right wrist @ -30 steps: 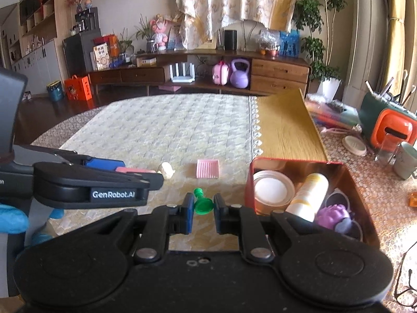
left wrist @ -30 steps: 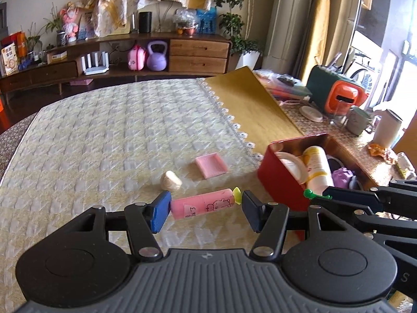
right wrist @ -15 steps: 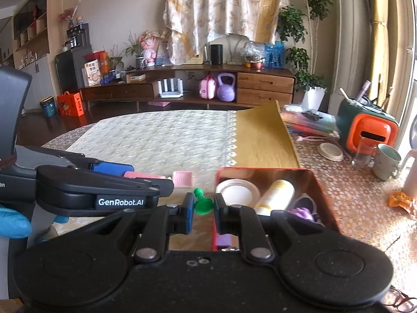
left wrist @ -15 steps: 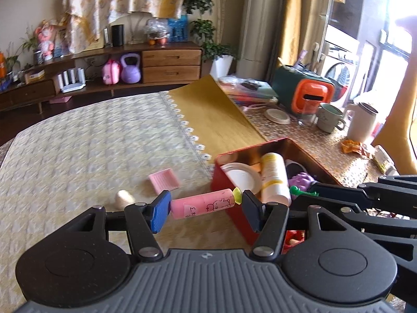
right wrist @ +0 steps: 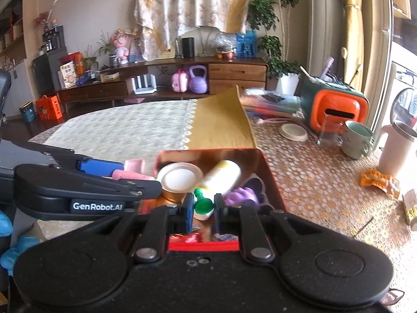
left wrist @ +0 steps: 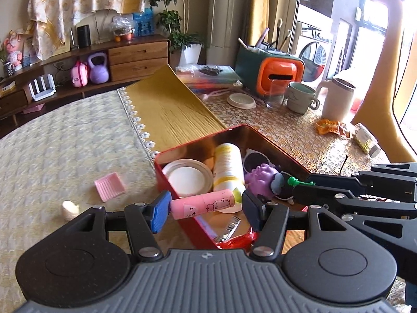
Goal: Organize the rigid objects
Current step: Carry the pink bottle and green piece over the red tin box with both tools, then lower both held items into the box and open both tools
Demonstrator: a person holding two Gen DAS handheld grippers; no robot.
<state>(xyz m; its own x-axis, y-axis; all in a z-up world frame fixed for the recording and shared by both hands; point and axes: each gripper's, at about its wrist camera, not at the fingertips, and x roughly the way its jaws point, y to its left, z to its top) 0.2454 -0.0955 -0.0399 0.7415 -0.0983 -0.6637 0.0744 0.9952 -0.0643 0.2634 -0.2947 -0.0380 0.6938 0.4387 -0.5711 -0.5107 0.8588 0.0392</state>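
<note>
Red tin [left wrist: 182,180] fills the middle now, where a second ago it sat off to the right, so both grippers have swung across from the quilted cloth [left wrist: 65,143] to hang over it. Inside lie a white lid [left wrist: 186,178], a cream bottle [left wrist: 228,164] on its side and a purple toy [left wrist: 260,178], so part of the sorting looks done. Left gripper [left wrist: 206,204] is clamped on the pink tube [left wrist: 203,204], held crosswise, end to end between the blue pads [left wrist: 160,211], right above the tin's near-left wall. Right gripper [right wrist: 204,207] pinches the green peg [right wrist: 202,203] by its flared base, over the near end of the tin, in front of the bottle. Both loads look ready to drop, and that seems the next call: open up and let them fall in. The tube spans the wall, so it could tip out onto the cloth unless it goes further in. Out on the cloth, the pink tray [left wrist: 109,189] and a small cream piece [left wrist: 70,208] wait, well apart from the tin.
</note>
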